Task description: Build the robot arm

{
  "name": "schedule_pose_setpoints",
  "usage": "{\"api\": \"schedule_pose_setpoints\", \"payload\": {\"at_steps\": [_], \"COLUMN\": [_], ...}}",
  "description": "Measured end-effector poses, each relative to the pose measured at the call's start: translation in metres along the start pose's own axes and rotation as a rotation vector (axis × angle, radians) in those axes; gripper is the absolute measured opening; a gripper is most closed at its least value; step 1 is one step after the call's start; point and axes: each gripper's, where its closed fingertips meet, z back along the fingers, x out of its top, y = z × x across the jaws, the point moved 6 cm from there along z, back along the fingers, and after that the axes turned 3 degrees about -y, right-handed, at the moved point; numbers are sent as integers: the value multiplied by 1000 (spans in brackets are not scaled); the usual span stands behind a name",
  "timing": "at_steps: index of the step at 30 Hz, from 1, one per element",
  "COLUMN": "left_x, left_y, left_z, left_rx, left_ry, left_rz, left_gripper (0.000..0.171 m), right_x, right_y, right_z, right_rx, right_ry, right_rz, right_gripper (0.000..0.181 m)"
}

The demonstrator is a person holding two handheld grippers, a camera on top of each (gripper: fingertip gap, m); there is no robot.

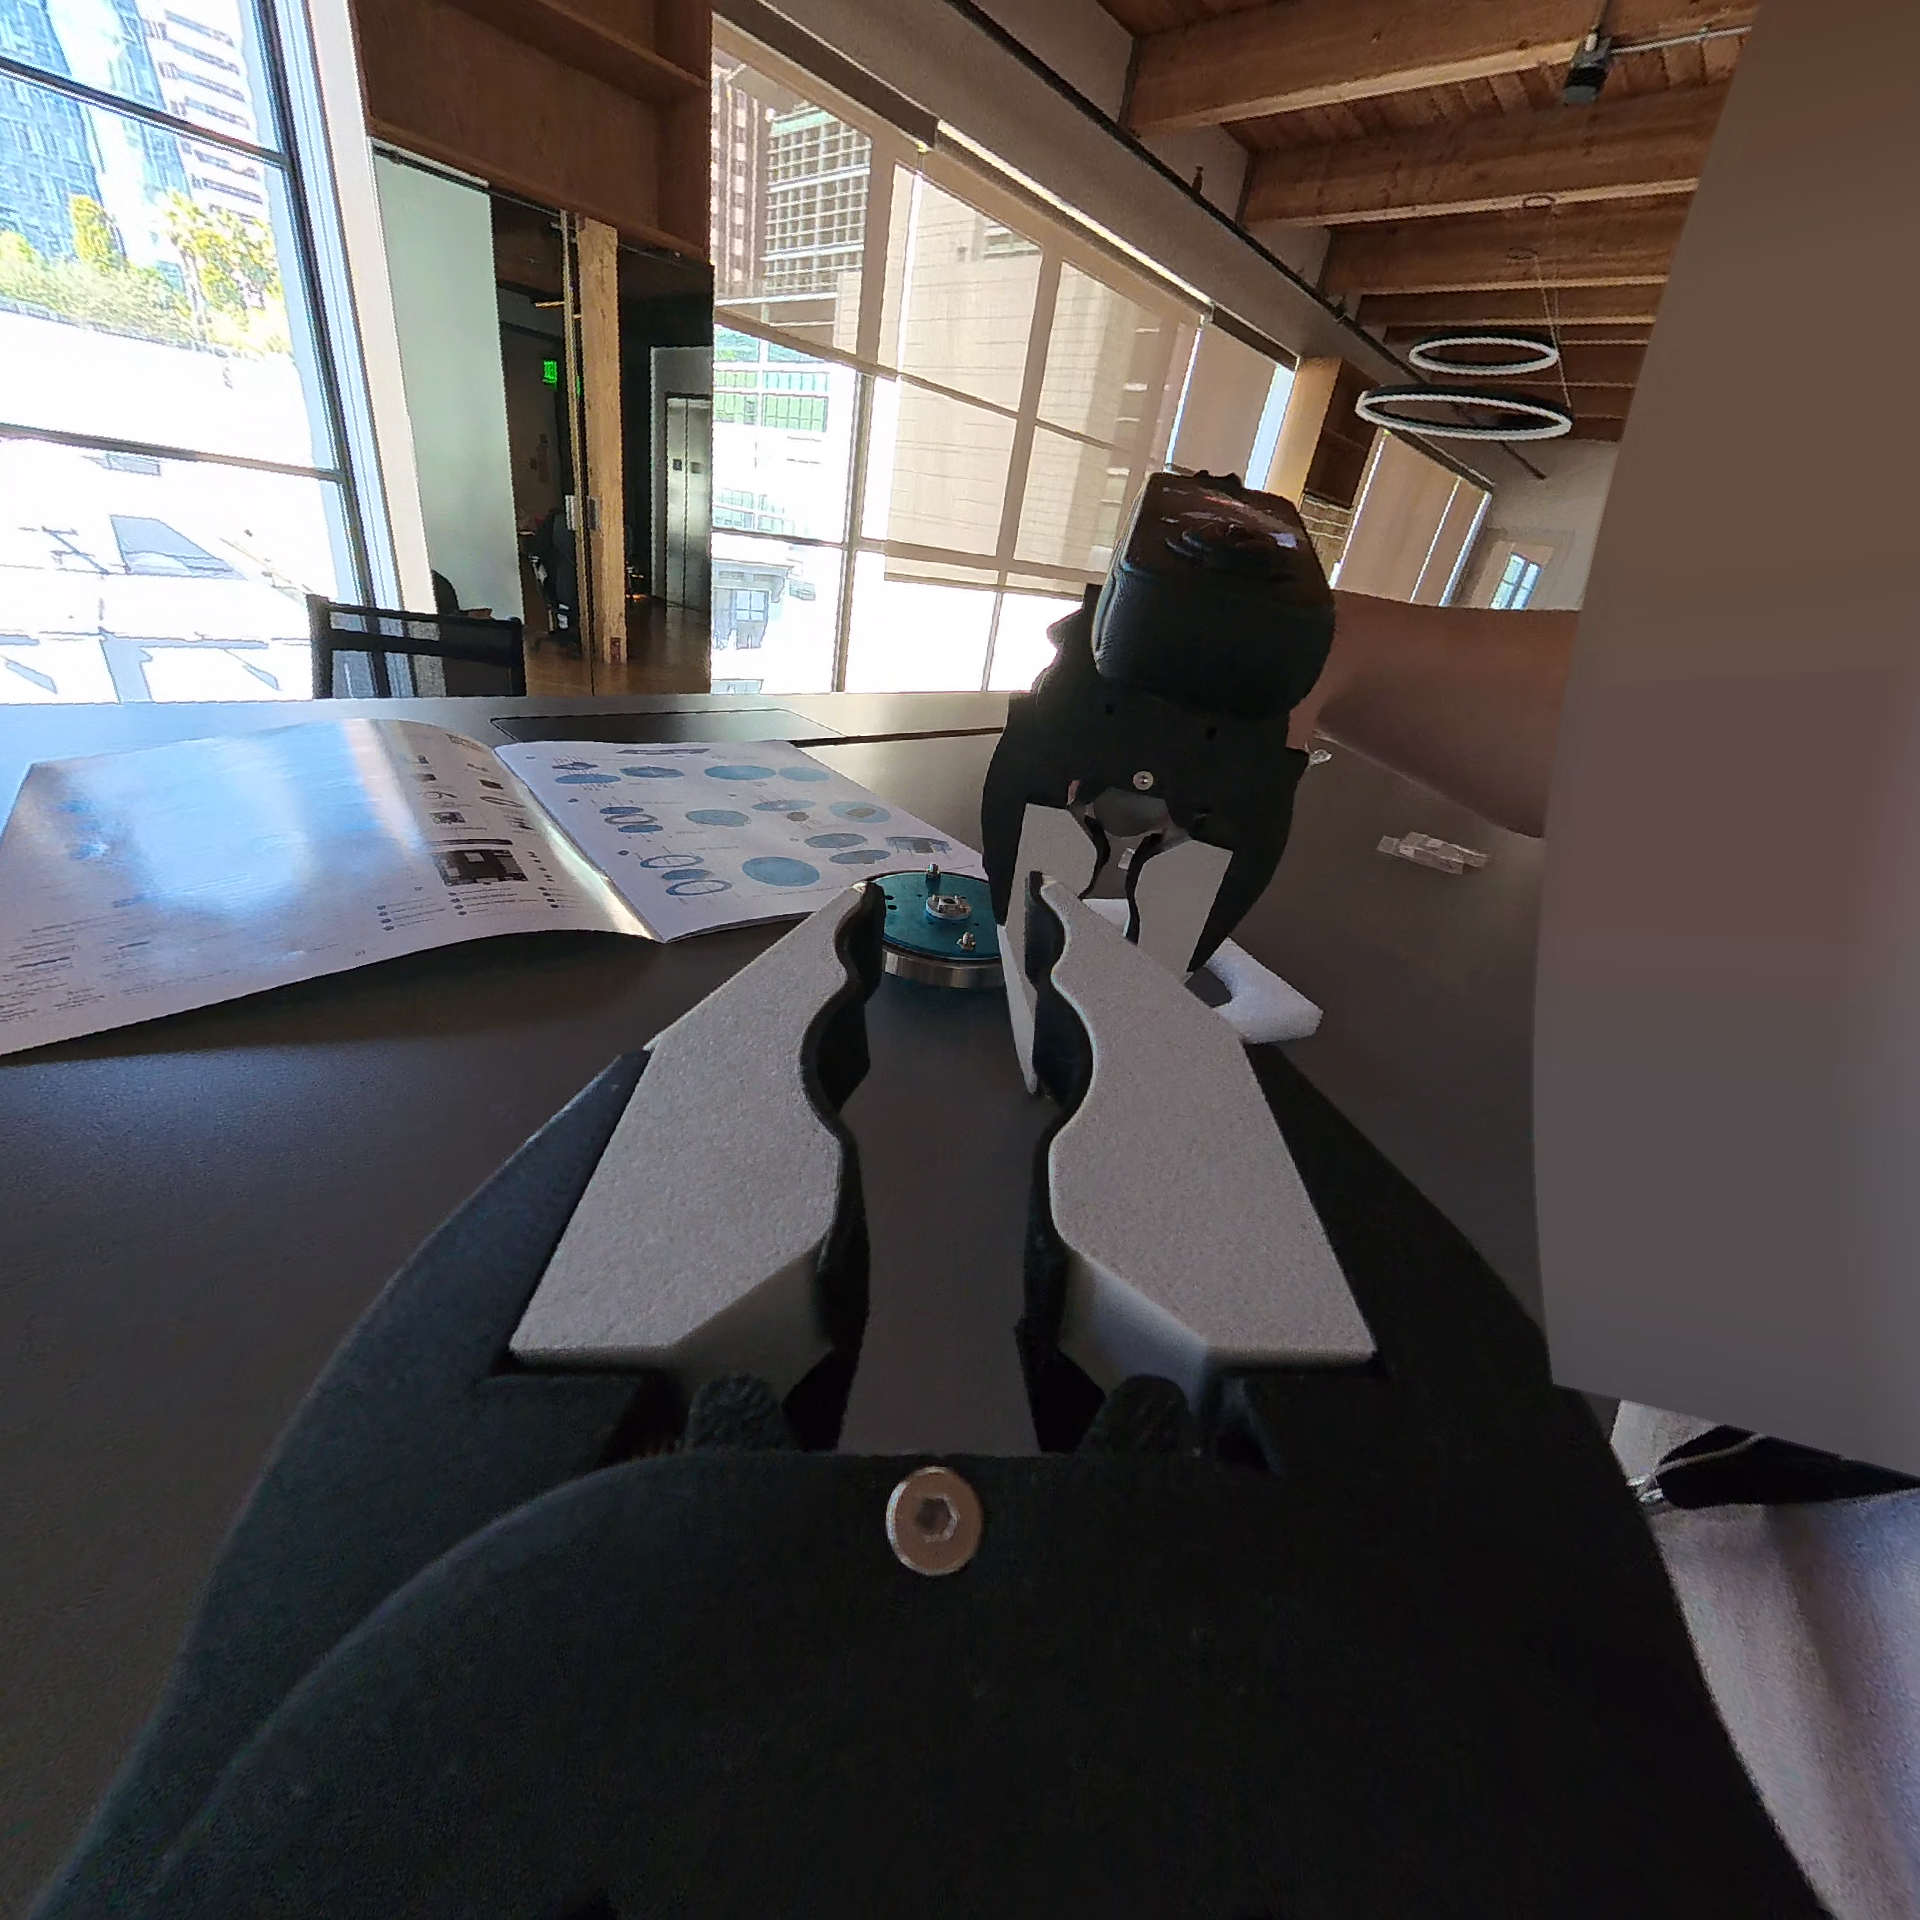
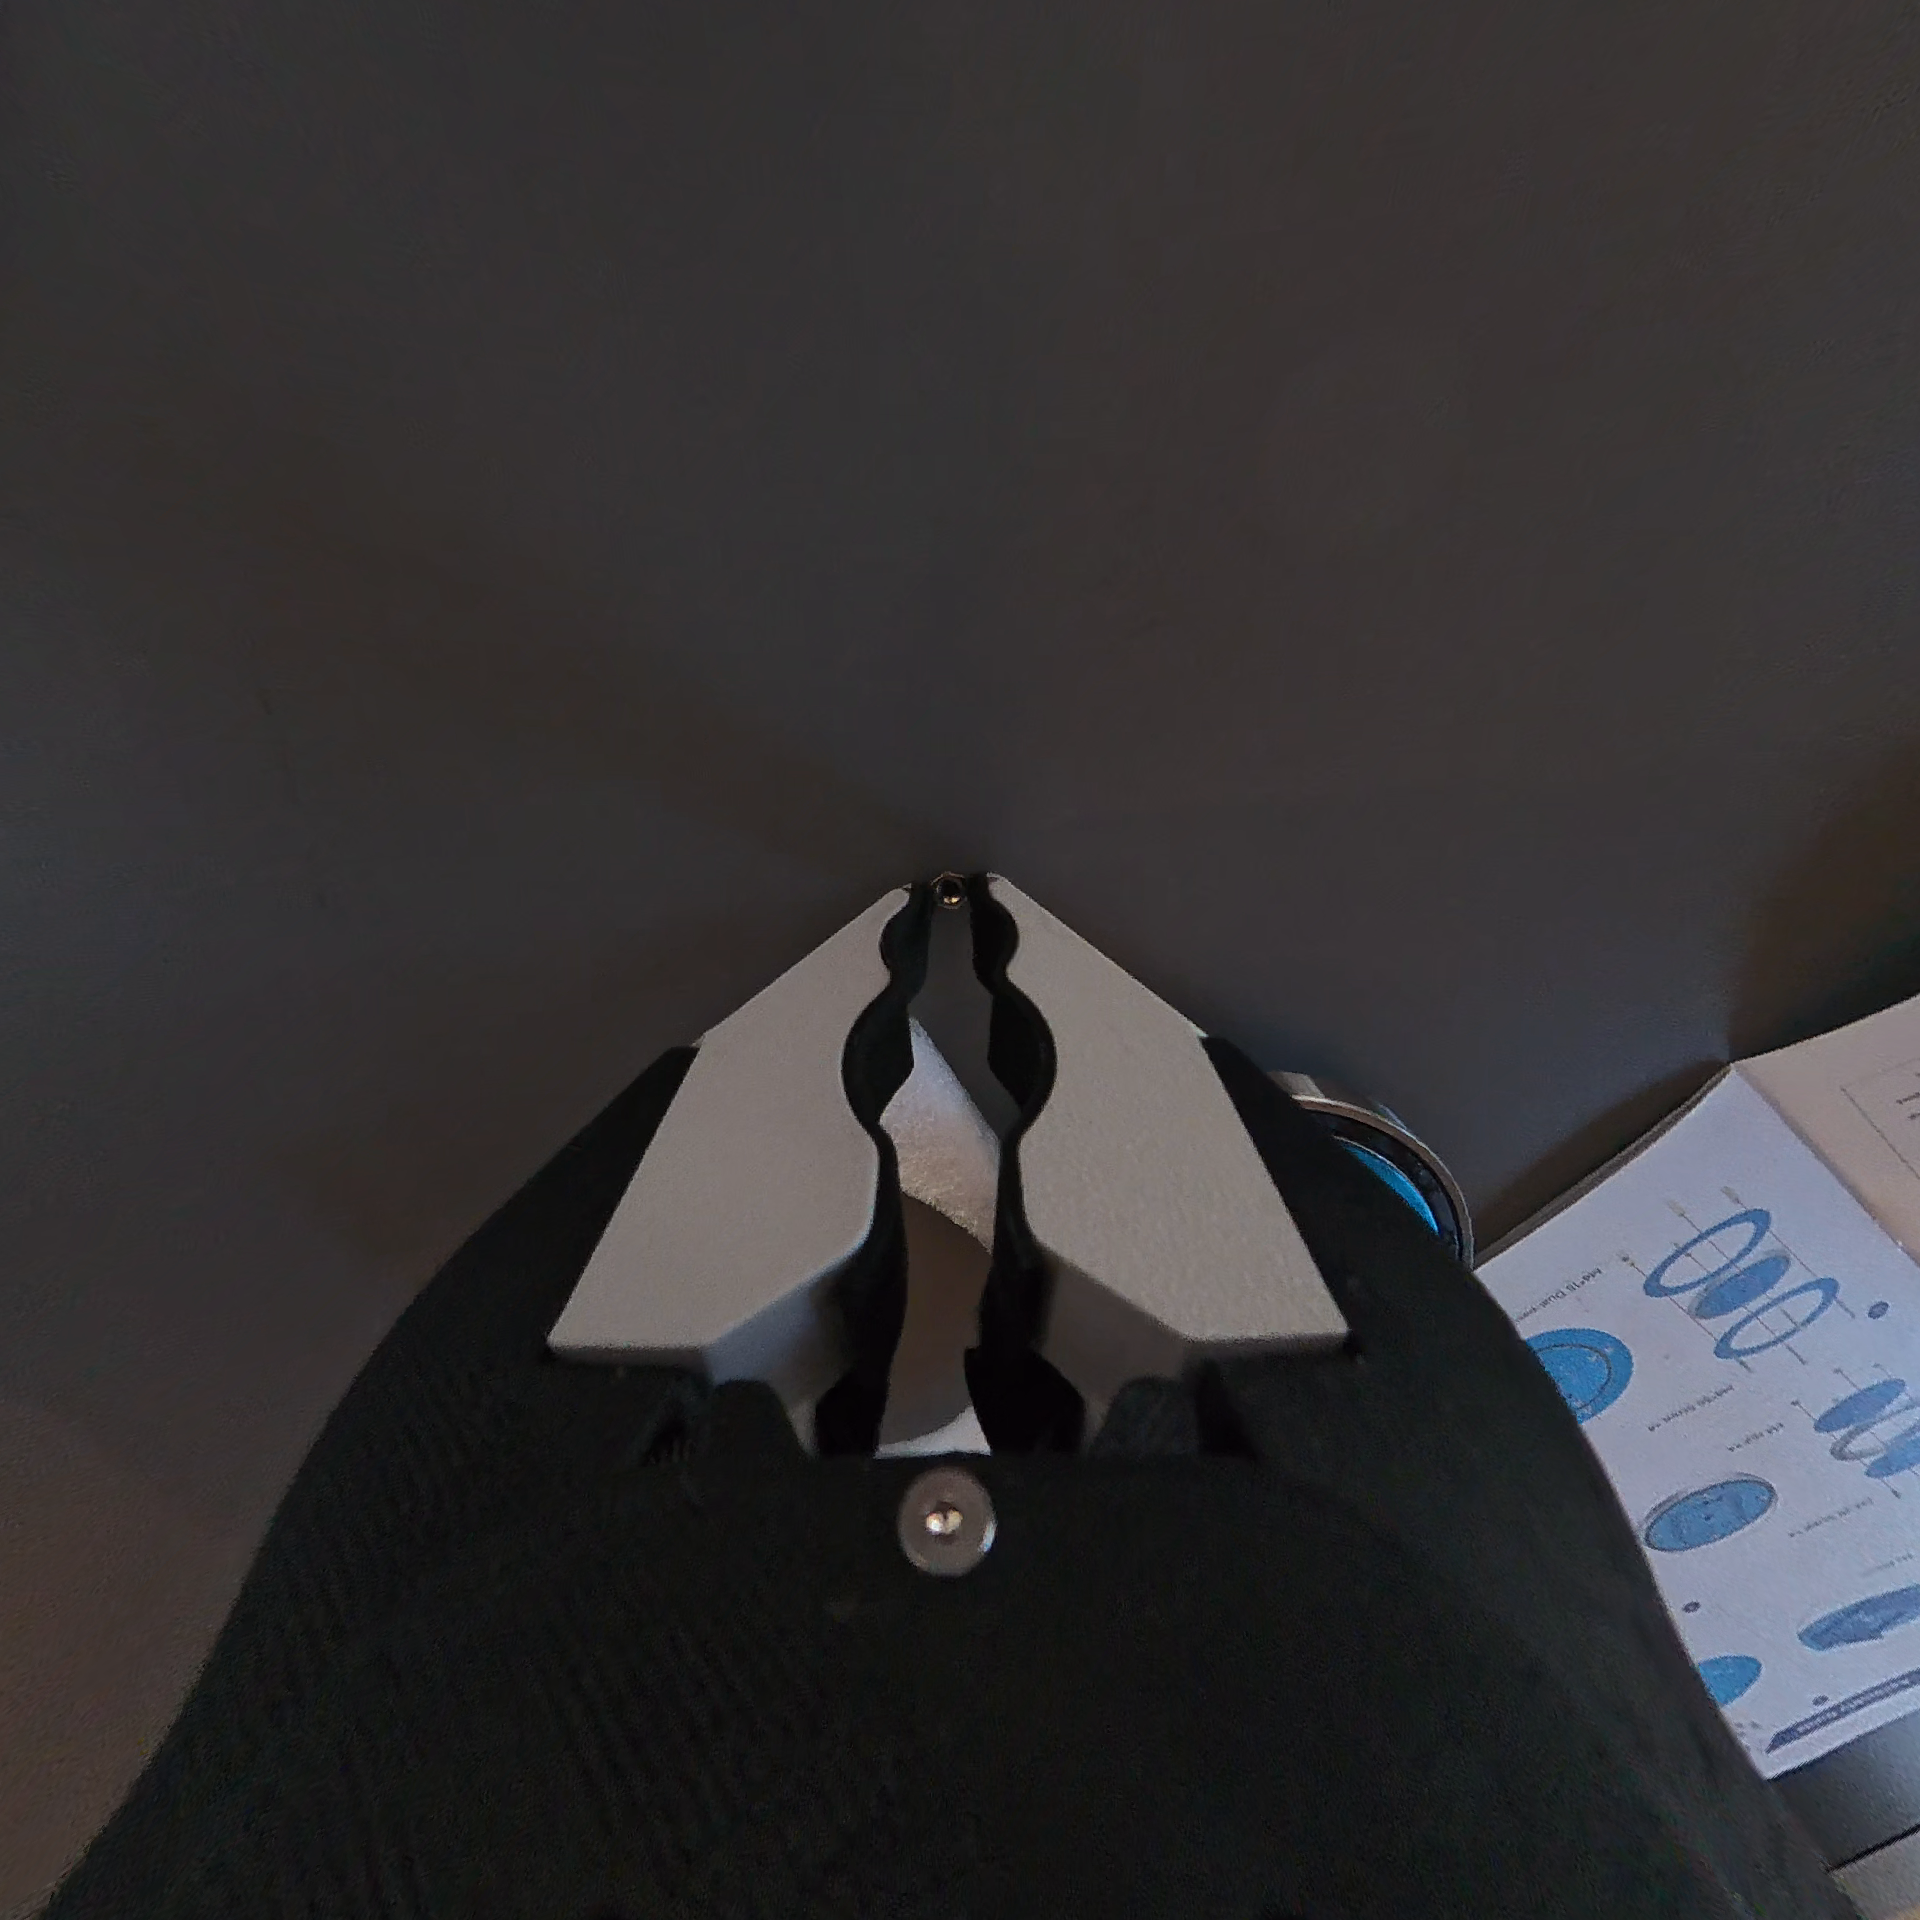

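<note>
My left gripper [image 1: 948, 902] lies low over the dark table [image 1: 312, 1195], open and empty. Its fingertips stop just short of a blue disc in a metal ring [image 1: 928, 928] with small studs on top. My right gripper [image 2: 950, 888] points down at the table, shut on a small hex-socket screw [image 2: 948, 890] held at its very tips. In the left wrist view the right gripper [image 1: 1112, 935] stands just right of the disc, over a white foam piece [image 1: 1262, 997]. The foam shows under its fingers [image 2: 935, 1143]; the disc [image 2: 1397, 1179] peeks out at its right.
An open instruction booklet [image 1: 468, 831] with blue diagrams lies left of the disc and shows in the right wrist view [image 2: 1714, 1403]. A small clear plastic part [image 1: 1429, 852] lies far right. A chair [image 1: 416, 649] stands beyond the table's far edge by the windows. One gripper's finger ends stand about 15 cm off the other's.
</note>
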Motion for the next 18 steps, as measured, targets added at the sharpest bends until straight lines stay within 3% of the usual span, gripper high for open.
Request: {"api": "schedule_pose_setpoints", "payload": {"at_steps": [7, 10, 12, 14, 18], "left_x": [0, 0, -1, -1, -1], "left_y": [-1, -1, -1, -1, -1], "left_z": [0, 0, 0, -1, -1], "left_rx": [-2, -4, -7, -8, -9], "left_ry": [0, 3, 7, 7, 10], "left_rz": [-4, -4, -1, -1, 0], "left_gripper": [26, 25, 25, 25, 25], "right_x": [-4, -12, -34, -56, -76], "right_y": [-5, -15, -26, -29, -27], "right_z": [8, 54, 83, 92, 72], "right_rx": [-34, -102, -119, -53, 86], "right_ry": [-2, -48, 1, 60, 109], "right_rz": [-4, -51, -115, -155, -149], "right_gripper": [5, 5, 5, 5, 6]}}
